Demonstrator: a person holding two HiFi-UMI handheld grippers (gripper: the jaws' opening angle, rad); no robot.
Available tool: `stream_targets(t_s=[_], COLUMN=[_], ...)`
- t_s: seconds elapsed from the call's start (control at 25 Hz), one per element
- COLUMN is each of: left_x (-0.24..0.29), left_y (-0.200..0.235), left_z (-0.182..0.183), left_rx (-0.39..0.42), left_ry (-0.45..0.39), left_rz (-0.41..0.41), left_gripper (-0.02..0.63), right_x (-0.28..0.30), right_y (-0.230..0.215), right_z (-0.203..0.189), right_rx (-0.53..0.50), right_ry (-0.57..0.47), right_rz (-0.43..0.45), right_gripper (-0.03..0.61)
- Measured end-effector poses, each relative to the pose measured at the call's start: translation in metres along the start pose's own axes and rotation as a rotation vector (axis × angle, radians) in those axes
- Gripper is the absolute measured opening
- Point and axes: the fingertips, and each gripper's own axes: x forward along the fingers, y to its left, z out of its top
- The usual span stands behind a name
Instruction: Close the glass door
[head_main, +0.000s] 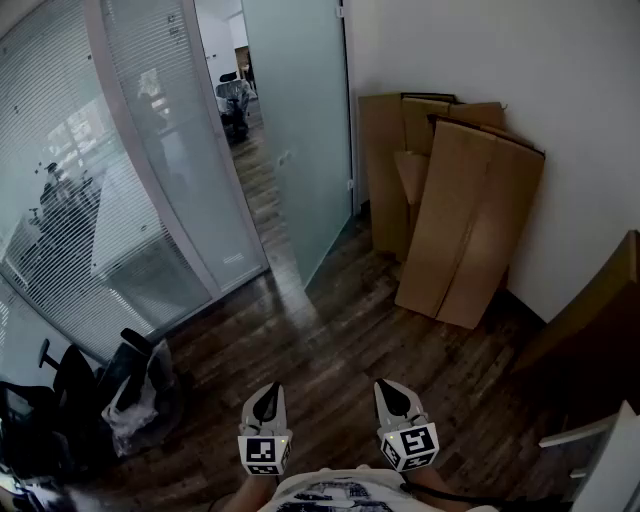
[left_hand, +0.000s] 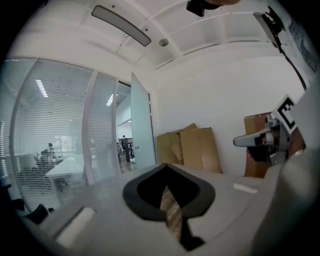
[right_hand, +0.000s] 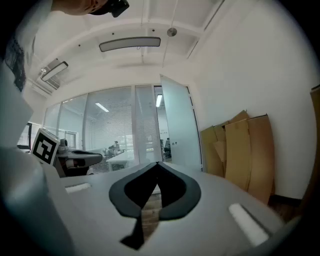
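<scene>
Tongs in both hands sit low at the near edge of the wooden floor, side by side and apart from each other, each pointing roughly level toward the far side of the room. The left tongs are closed with the tips meeting and nothing between them; through the hollow behind the tips only floor shows. The right tongs are closed the same way, tip to tip and empty.

The glass door, a tall frosted panel, stands open at the far edge of the floor, swung inward so that it lies close to the white wall near the far right corner. It is well apart from both tongs. To its left the doorway gives onto a further room, and left of that runs a curved glass partition with horizontal blinds behind it.

Flat cardboard sheets lean upright against the wall along the floor's right edge, just beside the open door. A black office chair stands at the near left corner, by the foot of the partition.
</scene>
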Motion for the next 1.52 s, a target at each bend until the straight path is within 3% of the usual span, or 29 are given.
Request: stream_targets(t_s=[0.68, 0.92, 1.2, 1.52], left_x=[0.02, 0.025, 0.054, 0.128], left_y=[-0.045, -0.057, -0.045, -0.011], left_z=[0.007, -0.006, -0.013, -0.02], left_rx=[-0.01, -0.021, -0.039, -0.061], left_ry=[0.048, 0.07, 0.086, 0.097], left_rz=[0.013, 0.018, 0.03, 0.002], left_gripper=[0.0, 0.0, 0.001, 0.0], right_x=[-0.011, -0.013, 0.013, 0.077], right_y=[-0.041, -0.056, -0.07, -0.093], right_z=[-0.014, -0.025, -0.032, -0.037], right_rx=[0.03, 0.035, 0.027, 0.02], right_ry=[0.033, 0.057, 0.093, 0.145], right_rz=[0.034, 0.036, 0.04, 0.009], right_gripper=[0.008, 0.008, 0.008, 0.008])
